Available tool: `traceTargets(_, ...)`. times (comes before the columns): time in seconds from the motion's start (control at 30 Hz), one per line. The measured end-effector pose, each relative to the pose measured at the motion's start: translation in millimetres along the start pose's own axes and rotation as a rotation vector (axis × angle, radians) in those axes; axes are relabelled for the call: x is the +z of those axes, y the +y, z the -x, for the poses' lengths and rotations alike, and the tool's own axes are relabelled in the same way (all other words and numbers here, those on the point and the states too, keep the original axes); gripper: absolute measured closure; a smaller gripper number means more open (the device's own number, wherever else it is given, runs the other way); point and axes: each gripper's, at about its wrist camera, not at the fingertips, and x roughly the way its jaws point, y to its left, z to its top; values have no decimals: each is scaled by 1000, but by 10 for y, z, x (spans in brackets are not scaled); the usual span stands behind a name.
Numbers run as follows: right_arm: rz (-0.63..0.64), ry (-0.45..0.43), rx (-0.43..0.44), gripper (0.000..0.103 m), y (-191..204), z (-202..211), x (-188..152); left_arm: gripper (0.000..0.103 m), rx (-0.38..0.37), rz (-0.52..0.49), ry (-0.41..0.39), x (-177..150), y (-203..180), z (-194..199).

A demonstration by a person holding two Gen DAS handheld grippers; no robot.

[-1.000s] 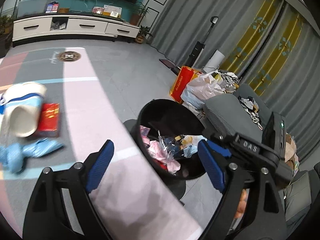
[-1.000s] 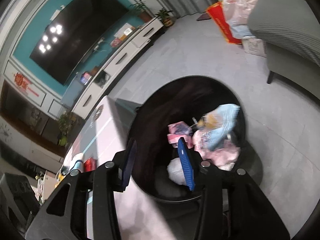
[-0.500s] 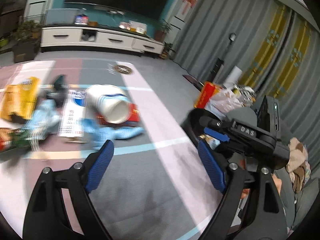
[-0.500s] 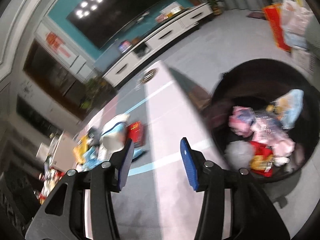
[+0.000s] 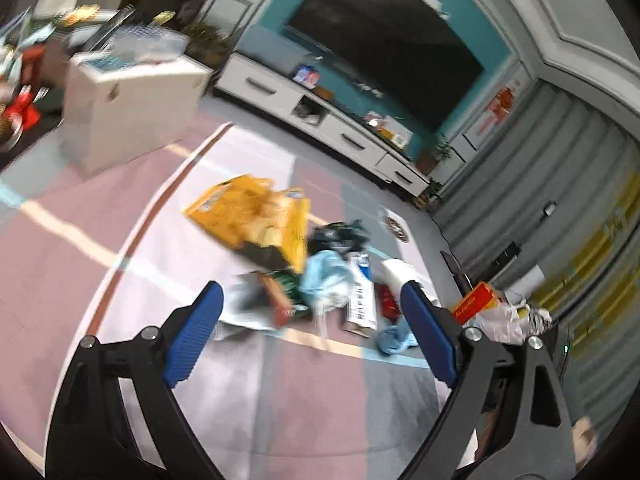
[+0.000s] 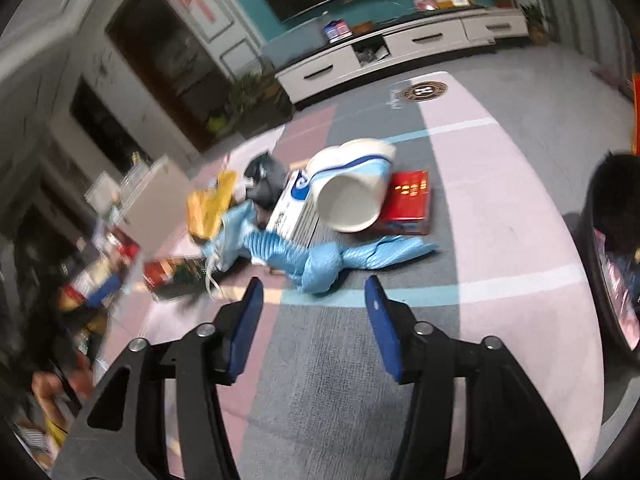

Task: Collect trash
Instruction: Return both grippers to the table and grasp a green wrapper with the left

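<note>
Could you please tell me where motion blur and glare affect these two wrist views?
Left wrist view: the yellow bag and white box are smeared by motion, with ceiling lights glaring on the television. Right wrist view: the paper cup is fairly sharp; the left edge is blurred.

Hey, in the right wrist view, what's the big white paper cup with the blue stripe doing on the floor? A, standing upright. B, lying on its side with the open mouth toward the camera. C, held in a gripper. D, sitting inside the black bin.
B: the white paper cup with the blue stripe lies tipped over on the carpet, its round open mouth facing the camera, beside the flat red box.
</note>
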Motion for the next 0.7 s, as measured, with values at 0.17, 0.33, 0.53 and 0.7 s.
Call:
traceTargets(0.17,100,31,-50,48,253,-280,-34,13,-6,61,30,50,193,-107)
traceTargets(0.33,135,32,-105,48,330,-498,37,13,-7,74,79,16,232,-229)
traceTargets(0.53,144,48,-130,48,347,-698,110,13,34,55,127,-20,241,-495)
traceTargets(0.7,139,46,-143,48,327,-781,148,17,77,46,138,-44,270,-663)
